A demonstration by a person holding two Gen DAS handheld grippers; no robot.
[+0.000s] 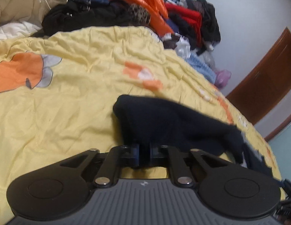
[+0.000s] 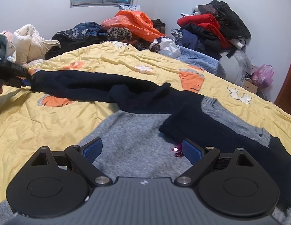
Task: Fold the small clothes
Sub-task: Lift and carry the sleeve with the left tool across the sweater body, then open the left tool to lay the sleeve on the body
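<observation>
A grey sweater (image 2: 134,142) with dark navy sleeves lies on the yellow bedspread (image 2: 51,123). One navy sleeve (image 2: 85,83) stretches out to the left, and my left gripper (image 2: 26,81) is shut on its end. In the left wrist view the same gripper (image 1: 144,154) has its jaws together on the dark sleeve (image 1: 164,120), which bunches up just ahead. The other navy sleeve (image 2: 211,131) lies folded across the grey body. My right gripper (image 2: 143,150) hovers open over the grey body with nothing between its blue pads (image 2: 92,148).
Heaps of clothes (image 2: 126,26) run along the far side of the bed, with a red and black pile (image 2: 211,24) at the right corner. A white quilted jacket (image 2: 31,41) lies at the far left. A brown door (image 1: 267,75) stands at the right.
</observation>
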